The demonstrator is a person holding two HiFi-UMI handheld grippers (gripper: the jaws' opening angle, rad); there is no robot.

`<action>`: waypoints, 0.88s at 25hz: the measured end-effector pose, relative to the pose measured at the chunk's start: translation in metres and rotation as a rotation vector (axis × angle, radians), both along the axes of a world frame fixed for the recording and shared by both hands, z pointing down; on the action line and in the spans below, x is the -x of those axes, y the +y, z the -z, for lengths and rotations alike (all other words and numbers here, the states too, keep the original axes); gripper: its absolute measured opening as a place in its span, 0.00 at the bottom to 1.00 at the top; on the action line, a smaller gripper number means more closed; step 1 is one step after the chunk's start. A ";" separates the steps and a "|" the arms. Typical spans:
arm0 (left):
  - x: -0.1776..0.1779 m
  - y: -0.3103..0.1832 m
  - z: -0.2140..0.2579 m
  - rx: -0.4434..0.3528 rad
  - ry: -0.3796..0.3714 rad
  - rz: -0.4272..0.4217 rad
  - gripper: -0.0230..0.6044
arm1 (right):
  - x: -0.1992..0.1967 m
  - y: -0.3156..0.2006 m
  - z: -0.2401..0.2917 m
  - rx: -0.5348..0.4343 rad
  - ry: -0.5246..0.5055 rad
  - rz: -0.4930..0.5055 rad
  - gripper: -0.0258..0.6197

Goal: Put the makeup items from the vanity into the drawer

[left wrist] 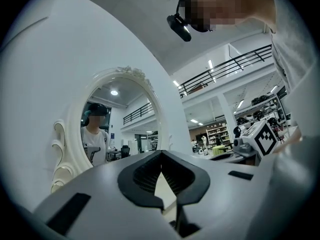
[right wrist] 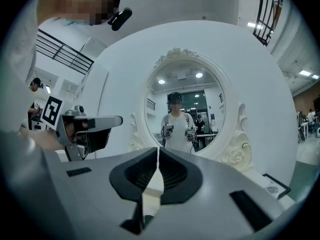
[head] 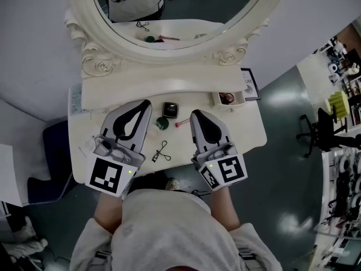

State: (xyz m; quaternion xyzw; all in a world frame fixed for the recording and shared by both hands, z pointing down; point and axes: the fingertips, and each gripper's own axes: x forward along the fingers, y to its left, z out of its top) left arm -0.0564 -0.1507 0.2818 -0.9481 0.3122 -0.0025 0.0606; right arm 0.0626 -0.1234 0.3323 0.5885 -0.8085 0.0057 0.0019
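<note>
Both grippers are closed, jaws together with nothing between them. The left gripper (head: 145, 104) and the right gripper (head: 196, 114) reach over the tabletop (head: 248, 131) side by side, with the makeup in the gap between them. A black compact (head: 170, 109), a green round pot (head: 162, 123) and a pink stick (head: 181, 123) lie near the tips, and the eyelash curler (head: 162, 151) lies nearer the person. The small open drawer (head: 239, 98) sits far right, just beyond the right gripper.

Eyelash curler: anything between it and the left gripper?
Nothing visible does. The eyelash curler lies on bare tabletop beside the left gripper, nearer the person than its shut, empty fingers. The green round item sits farther back.
</note>
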 end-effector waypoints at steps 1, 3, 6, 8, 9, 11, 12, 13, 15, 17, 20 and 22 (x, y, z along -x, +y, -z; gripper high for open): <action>0.001 -0.004 -0.002 0.004 -0.002 -0.004 0.06 | 0.001 -0.004 -0.006 0.016 0.002 -0.002 0.08; 0.002 -0.011 -0.007 0.013 -0.006 -0.014 0.06 | 0.004 -0.012 -0.018 0.050 0.003 -0.007 0.08; 0.002 -0.023 -0.014 0.027 -0.007 -0.031 0.06 | 0.007 -0.023 -0.038 0.113 0.009 -0.020 0.08; 0.002 -0.029 -0.019 0.035 -0.010 -0.043 0.06 | 0.007 -0.029 -0.055 0.170 0.014 -0.032 0.08; 0.001 -0.032 -0.021 0.039 -0.013 -0.050 0.06 | 0.007 -0.031 -0.065 0.204 0.015 -0.038 0.08; 0.000 -0.036 -0.027 0.052 -0.019 -0.066 0.06 | 0.008 -0.033 -0.088 0.279 0.013 -0.046 0.08; -0.001 -0.037 -0.031 0.059 -0.020 -0.074 0.06 | 0.009 -0.033 -0.100 0.318 0.013 -0.048 0.08; -0.001 -0.039 -0.034 0.067 -0.021 -0.081 0.06 | 0.010 -0.034 -0.112 0.357 0.013 -0.048 0.08; -0.003 -0.045 -0.040 0.085 -0.022 -0.093 0.06 | 0.012 -0.035 -0.136 0.430 0.013 -0.048 0.08; -0.003 -0.049 -0.046 0.096 -0.026 -0.103 0.06 | 0.014 -0.037 -0.158 0.496 0.010 -0.051 0.08; -0.003 -0.053 -0.056 0.117 -0.033 -0.117 0.06 | 0.015 -0.039 -0.188 0.583 0.006 -0.064 0.08; -0.002 -0.056 -0.063 0.137 -0.034 -0.122 0.06 | 0.016 -0.040 -0.207 0.635 0.018 -0.069 0.08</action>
